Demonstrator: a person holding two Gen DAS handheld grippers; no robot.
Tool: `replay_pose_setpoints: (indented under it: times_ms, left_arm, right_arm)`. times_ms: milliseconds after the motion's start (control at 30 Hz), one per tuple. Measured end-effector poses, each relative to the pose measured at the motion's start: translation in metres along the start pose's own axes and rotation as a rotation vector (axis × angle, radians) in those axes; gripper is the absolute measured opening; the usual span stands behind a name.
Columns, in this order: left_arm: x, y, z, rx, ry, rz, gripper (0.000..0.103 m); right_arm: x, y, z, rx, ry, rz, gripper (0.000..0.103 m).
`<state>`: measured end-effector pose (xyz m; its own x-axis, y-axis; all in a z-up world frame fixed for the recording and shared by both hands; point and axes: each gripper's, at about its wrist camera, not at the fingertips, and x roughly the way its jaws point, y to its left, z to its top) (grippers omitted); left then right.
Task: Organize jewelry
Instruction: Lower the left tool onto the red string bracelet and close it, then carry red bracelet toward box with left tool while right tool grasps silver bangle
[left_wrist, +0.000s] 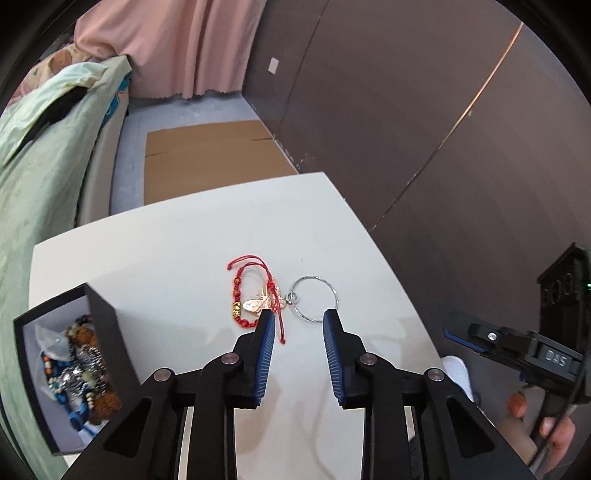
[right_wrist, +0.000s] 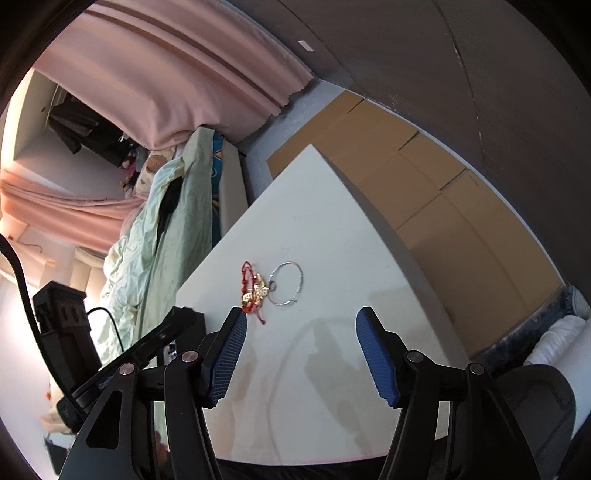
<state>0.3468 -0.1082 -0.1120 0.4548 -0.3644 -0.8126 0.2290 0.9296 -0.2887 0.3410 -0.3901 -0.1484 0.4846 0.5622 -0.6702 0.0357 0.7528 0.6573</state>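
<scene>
White tabletop is carrying the remaining jewelry, with a pink curtain hanging behind it. Taking the silver hoop bangle as landmark, a red cord bracelet is lying just to its left, and a gold butterfly charm is sitting between the two, touching the bangle's small ring. Farther left of the bangle, a black jewelry box is standing open and already holding beaded pieces. The left gripper is hovering with its jaws parted and gripping nothing; the bangle's near edge is lying between its fingertips. The right gripper is likewise standing open and empty, near the bangle. For a clean pick, approach steeply and close across the bangle's rim only, keeping clear of the red cord so one piece lifts alone.
</scene>
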Motion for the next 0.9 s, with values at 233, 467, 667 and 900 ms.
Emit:
replay_pose_setpoints:
  times_ms: [233, 467, 667, 900]
  left_arm:
    - [0.032, -0.004, 0.002, 0.024, 0.043, 0.056, 0.028]
    - [0.055, -0.009, -0.001, 0.067, 0.065, 0.135, 0.028]
    - [0.071, -0.010, -0.005, 0.092, 0.084, 0.187, 0.023]
    - [0.065, -0.008, -0.006, 0.115, 0.067, 0.210, 0.002]
  right_arm:
    - [0.004, -0.010, 0.003, 0.018, 0.013, -0.009, 0.064]
    - [0.004, -0.019, 0.005, 0.033, 0.021, -0.021, 0.064]
    - [0.004, -0.021, 0.007, 0.039, 0.022, -0.027, 0.064]
    - [0.015, -0.010, 0.007, -0.003, 0.045, -0.035, 0.064]
